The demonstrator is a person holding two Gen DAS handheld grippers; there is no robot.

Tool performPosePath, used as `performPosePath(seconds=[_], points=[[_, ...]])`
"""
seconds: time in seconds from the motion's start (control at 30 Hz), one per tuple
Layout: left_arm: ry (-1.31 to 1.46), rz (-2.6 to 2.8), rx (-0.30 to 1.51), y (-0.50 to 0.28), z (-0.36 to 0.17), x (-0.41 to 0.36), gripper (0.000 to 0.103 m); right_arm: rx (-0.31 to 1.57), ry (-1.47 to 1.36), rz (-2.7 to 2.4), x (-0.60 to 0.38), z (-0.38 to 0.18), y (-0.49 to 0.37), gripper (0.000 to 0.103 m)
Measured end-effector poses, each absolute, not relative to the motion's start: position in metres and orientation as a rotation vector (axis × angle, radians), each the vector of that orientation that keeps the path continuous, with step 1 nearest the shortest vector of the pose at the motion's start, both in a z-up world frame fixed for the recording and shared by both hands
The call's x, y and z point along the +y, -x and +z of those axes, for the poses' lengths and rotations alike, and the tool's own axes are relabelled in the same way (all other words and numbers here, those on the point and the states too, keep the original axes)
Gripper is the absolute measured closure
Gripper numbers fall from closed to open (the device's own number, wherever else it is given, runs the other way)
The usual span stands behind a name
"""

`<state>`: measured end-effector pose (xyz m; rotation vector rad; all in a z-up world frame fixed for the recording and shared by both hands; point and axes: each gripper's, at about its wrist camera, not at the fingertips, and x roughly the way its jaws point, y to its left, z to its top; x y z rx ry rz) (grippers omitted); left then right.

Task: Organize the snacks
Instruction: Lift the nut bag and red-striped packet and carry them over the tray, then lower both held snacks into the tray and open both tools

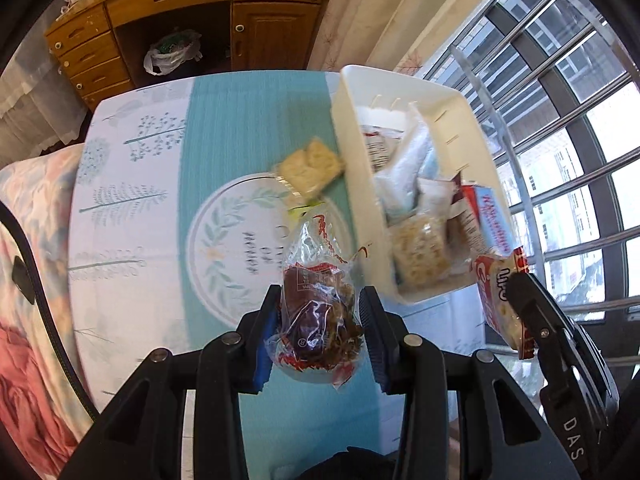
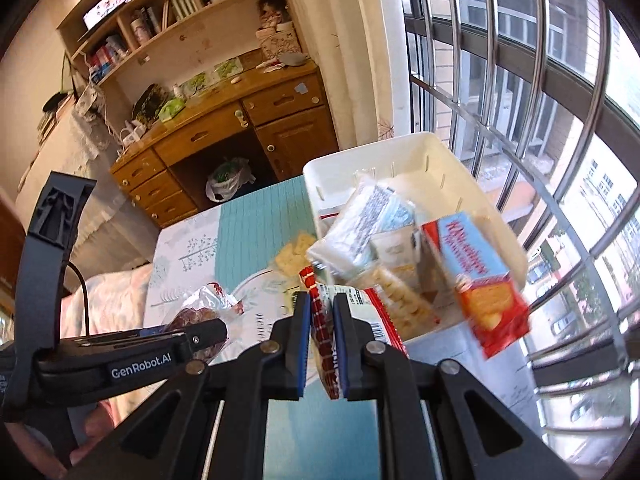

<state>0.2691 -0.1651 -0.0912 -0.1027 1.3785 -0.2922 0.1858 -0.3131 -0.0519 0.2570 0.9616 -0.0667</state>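
Left gripper (image 1: pixel 320 332) pinching clear bag of dark snack (image 1: pixel 316 304), right gripper (image 2: pixel 322 336) clamped on red-edged cracker packet (image 2: pixel 332 320), both aloft for transfer to white bin (image 1: pixel 472 120)

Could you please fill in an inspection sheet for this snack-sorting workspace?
Surface: table under a teal and white patterned cloth.
Job's things: white bin holds several packets; a cracker pack lies on the cloth beside it.
Clutter: nothing seen on the table.
Grippers: left tool shut on a clear brown snack bag; right tool shut on a red-edged packet.
Cables: a black lead behind the left tool.
Surroundings: wooden desk, barred window.
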Motion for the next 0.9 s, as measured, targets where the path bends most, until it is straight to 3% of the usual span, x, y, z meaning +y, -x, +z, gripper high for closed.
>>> performPosePath(seconds=[0.9], points=[[0.281, -0.341, 1.274, -0.321, -0.135, -0.273, 0.065, 0.97, 0.029, 0.11, -0.403, -0.083, -0.286, 0.091]])
